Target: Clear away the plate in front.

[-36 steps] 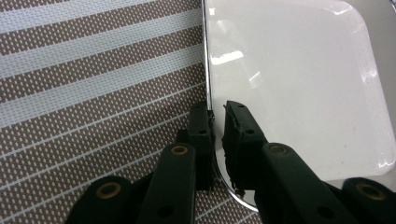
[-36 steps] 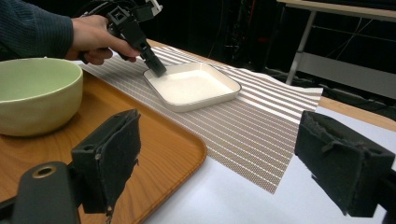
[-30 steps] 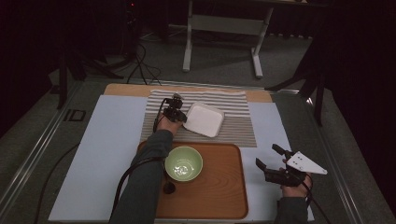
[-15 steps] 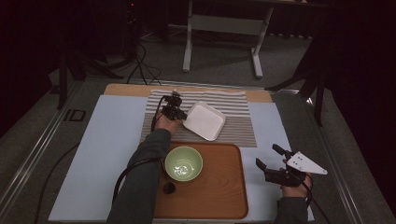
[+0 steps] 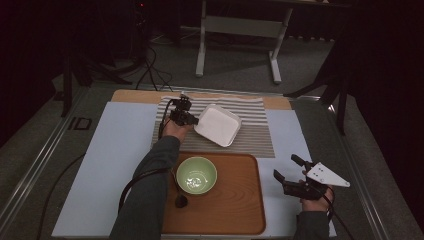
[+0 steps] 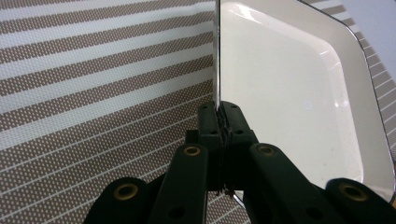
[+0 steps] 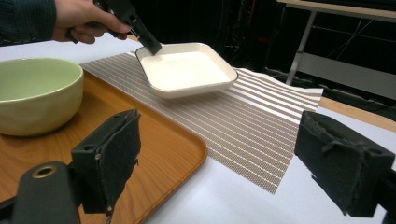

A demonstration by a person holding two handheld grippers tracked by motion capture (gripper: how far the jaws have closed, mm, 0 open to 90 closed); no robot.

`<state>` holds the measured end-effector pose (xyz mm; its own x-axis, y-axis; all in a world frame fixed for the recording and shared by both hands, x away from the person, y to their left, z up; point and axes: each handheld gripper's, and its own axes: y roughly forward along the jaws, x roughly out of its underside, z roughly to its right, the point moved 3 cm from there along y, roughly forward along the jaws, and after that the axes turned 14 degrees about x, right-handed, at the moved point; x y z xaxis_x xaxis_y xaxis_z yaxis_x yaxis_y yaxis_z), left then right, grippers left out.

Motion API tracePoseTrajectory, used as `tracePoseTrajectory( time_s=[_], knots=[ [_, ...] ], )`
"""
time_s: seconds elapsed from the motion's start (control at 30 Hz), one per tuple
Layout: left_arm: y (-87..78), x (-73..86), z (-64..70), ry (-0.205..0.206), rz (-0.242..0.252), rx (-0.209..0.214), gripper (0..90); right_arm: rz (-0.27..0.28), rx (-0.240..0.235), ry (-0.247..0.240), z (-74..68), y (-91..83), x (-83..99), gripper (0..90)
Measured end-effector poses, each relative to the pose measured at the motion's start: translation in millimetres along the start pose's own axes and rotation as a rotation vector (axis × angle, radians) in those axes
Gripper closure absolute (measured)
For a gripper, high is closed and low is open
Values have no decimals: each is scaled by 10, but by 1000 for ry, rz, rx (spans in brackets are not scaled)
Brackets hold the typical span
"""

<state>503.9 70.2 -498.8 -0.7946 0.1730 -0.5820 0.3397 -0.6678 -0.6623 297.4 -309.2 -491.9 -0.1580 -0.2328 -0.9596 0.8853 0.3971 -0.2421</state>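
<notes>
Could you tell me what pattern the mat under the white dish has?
The placemat has brown and white stripes, the brown ones finely dotted; the left gripper view shows it best, beneath the square dish.

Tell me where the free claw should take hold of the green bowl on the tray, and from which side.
Grip the green bowl by its rim, on the side facing the right claw. The bowl stands upright and open on the wooden tray, so one jaw can probably go inside the wall and one outside. Come from above on its right: the left forearm crosses the bowl's left side, and the left claw is shut on the white dish.
</notes>
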Motion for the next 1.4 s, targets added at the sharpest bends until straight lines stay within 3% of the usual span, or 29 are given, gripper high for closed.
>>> tracePoseTrajectory(
  time_s=[0.53, 1.4],
  knots=[
    [-301, -38, 104, 14, 49, 10, 894, 0, -2, -1, -3, 7, 0, 138],
    [-616, -58, 215, 89, 25, 36, 894, 0, -2, 0, -4, 12, -2, 139]
  ],
)
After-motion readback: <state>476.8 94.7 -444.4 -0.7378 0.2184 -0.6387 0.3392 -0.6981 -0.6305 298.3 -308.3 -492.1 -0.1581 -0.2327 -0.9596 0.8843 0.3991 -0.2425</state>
